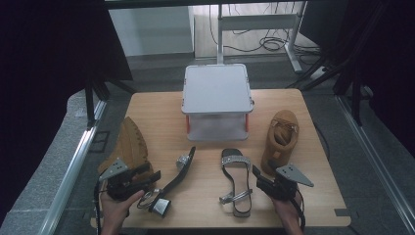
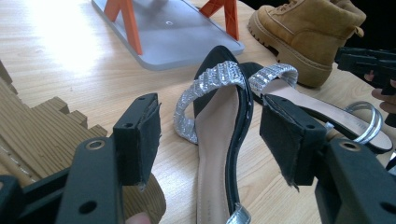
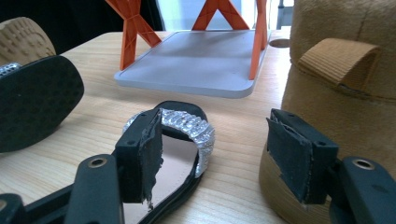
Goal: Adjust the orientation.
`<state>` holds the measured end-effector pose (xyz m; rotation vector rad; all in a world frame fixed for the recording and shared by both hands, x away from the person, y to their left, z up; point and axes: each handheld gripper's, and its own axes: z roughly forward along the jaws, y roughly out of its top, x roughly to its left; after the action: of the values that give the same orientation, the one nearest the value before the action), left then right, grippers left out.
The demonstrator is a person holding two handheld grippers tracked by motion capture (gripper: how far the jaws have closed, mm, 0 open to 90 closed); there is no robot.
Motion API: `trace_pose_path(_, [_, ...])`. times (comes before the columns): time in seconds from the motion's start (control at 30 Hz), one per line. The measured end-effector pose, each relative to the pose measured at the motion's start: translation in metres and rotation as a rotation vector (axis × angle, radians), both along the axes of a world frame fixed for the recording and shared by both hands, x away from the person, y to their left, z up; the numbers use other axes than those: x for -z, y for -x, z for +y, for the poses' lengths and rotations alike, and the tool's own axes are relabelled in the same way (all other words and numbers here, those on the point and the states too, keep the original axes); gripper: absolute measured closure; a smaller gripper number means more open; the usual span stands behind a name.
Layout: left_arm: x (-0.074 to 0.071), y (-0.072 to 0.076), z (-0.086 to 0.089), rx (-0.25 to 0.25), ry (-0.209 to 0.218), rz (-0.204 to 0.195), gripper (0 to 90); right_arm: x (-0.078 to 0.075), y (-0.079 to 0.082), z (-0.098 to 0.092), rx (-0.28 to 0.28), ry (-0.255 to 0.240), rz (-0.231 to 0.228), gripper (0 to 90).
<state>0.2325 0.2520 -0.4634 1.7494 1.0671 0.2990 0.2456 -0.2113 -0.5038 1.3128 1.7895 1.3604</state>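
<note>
Sandals | left gripper [image 1: 147,177] wide, empty, tipped sandal [image 1: 180,175] just right, lengthwise up-frame | right gripper [image 1: 260,179] wide, empty, flat sandal [image 1: 237,183] just left, nearer it

lab or recording studio, not home. small wooden table [image 1: 313,196] stands alone on grey carpeted floor [image 1: 44,161], hemmed by black curtains [image 1: 44,44] both sides. aluminium rails [image 1: 73,166] run along floor left and right. behind: metal desk frame [image 1: 259,22], loose cables [image 1: 274,44] coiled on floor. props laid out like test set: grey two-tier rack [image 1: 218,90] with orange legs, mismatched shoes around it.
</note>
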Motion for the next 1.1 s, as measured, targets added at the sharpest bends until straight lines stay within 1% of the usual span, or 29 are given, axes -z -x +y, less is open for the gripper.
trace_pose_path(0.07, [0.0007, -0.0006, 0.0003, -0.006, -0.001, 0.01, 38.6, 0.0, 0.0, 0.0006, -0.004, -0.003, 0.002, 38.1])
trace_pose_path(0.13, [0.0013, -0.0007, 0.0007, -0.004, 0.0, 0.013, 39.9, -0.0004, 0.0008, 0.0007, -0.01, 0.007, -0.003, 39.5])
trace_pose_path(0.23, [0.0008, -0.0003, 0.0012, -0.006, 0.003, 0.014, 40.5, -0.0009, 0.001, 0.0002, -0.008, 0.004, -0.004, 39.8])
trace_pose_path(0.33, [-0.0002, 0.0004, 0.0013, -0.005, 0.001, 0.011, 44.3, -0.0006, 0.0014, -0.0002, -0.005, 0.004, -0.003, 39.8])
trace_pose_path(0.37, [-0.0004, 0.0006, 0.0013, -0.002, -0.001, 0.01, 49.0, -0.0001, 0.0019, 0.0007, -0.003, 0.005, 0.0, 39.8])
trace_pose_path(0.4, [-0.0005, 0.0008, 0.0012, 0.001, -0.001, 0.01, 49.0, -0.0001, 0.0019, 0.0007, -0.003, 0.005, 0.0, 39.8])
trace_pose_path(0.43, [-0.0007, 0.0011, 0.0012, 0.002, 0.0, 0.01, 52.2, 0.0004, 0.0022, 0.0011, -0.006, 0.008, 0.001, 39.8])
trace_pose_path(0.5, [-0.0012, 0.0012, 0.0017, 0.007, 0.002, 0.013, 61.3, 0.0011, 0.0029, 0.0019, -0.004, 0.016, 0.003, 39.7])
trace_pose_path(0.53, [-0.0015, 0.0014, 0.0019, 0.009, 0.0, 0.012, 68.4, 0.0018, 0.0035, 0.0014, -0.006, 0.023, 0.011, 39.5])
trace_pose_path(0.57, [-0.0018, 0.0016, 0.0022, 0.01, -0.001, 0.011, 68.4, 0.0018, 0.0035, 0.0014, -0.006, 0.023, 0.011, 39.5])
trace_pose_path(0.6, [-0.0022, 0.002, 0.003, 0.011, 0.001, 0.011, 71.9, 0.002, 0.0037, 0.0011, -0.005, 0.024, 0.011, 39.4])
trace_pose_path(0.63, [-0.0026, 0.0022, 0.0036, 0.012, 0.007, 0.012, 80.4, 0.0025, 0.0039, 0.0002, -0.001, 0.027, 0.013, 39.3])
trace_pose_path(0.7, [-0.003, 0.0022, 0.0044, 0.015, 0.013, 0.019, 88.8, 0.0025, 0.0039, -0.0004, 0.0, 0.026, 0.012, 39.2])
trace_pose_path(0.83, [-0.0031, 0.0019, 0.0031, 0.017, -0.005, 0.034, 89.5, 0.0032, 0.0043, -0.0019, 0.0, 0.03, 0.01, 39.0])
trace_pose_path(0.93, [-0.0024, 0.0017, 0.0009, 0.022, -0.005, 0.039, 89.4, 0.0041, 0.0045, -0.0014, 0.003, 0.038, 0.01, 38.8])
trace_pose_path(1.1, [0.0011, 0.0001, -0.003, 0.021, -0.018, 0.056, 89.4, 0.0059, 0.005, 0.0011, 0.007, 0.068, 0.008, 38.2])
